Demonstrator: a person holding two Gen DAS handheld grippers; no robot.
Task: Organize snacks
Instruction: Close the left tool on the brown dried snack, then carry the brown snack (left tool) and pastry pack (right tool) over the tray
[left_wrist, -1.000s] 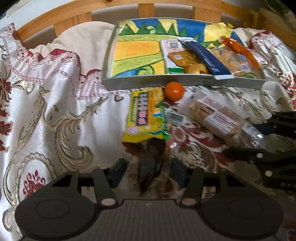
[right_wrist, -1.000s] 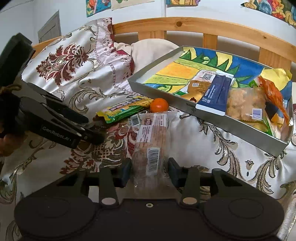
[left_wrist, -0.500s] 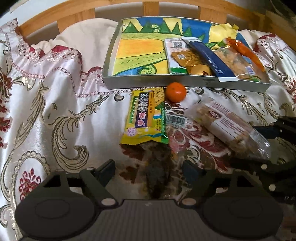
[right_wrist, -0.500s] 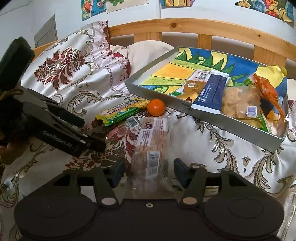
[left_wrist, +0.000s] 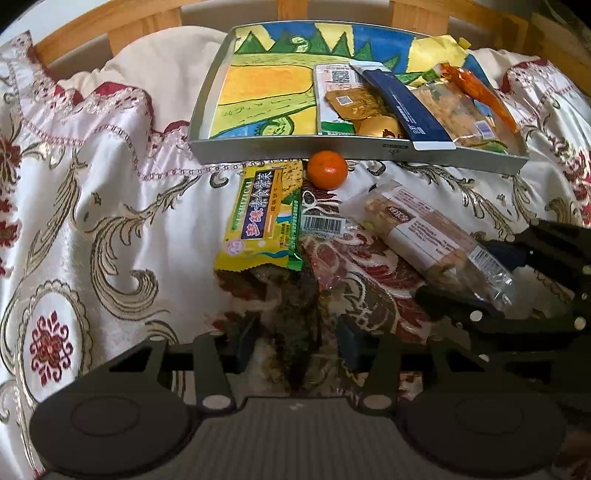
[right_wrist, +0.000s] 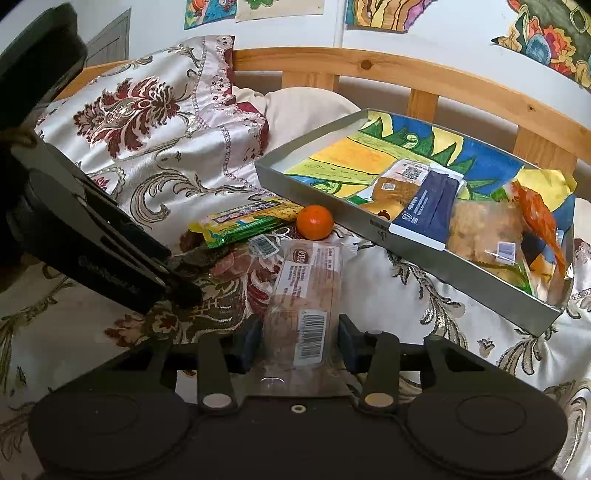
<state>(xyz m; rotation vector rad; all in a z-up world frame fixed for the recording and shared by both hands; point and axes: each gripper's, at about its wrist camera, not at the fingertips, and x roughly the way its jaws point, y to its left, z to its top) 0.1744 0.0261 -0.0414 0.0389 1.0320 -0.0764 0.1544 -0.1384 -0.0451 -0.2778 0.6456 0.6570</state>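
Right gripper (right_wrist: 295, 341) straddles a clear bread packet (right_wrist: 306, 291); tray (right_wrist: 424, 258) holds snack packets.

Left wrist view: low and close over the patterned bedspread (left_wrist: 110, 206), tilted steeply down along own fingers, facing the long near wall of the grey tray (left_wrist: 280, 146) square-on, wooden headboard (left_wrist: 110, 22) at the top edge. Right wrist view: equally low and close but pitched flatter, meeting the same tray (right_wrist: 424, 254) corner-on from further right, so headboard (right_wrist: 424, 79) and wall drawings (right_wrist: 384, 14) come in. Shared: tray, orange (left_wrist: 327, 170) (right_wrist: 314, 222), yellow-green packet (left_wrist: 264, 218) (right_wrist: 247, 219), clear-wrapped bread (left_wrist: 432, 240) (right_wrist: 308, 277); each gripper visible in the other's view, right gripper (left_wrist: 487, 280) at the right edge, left gripper (right_wrist: 181, 277) at the left.
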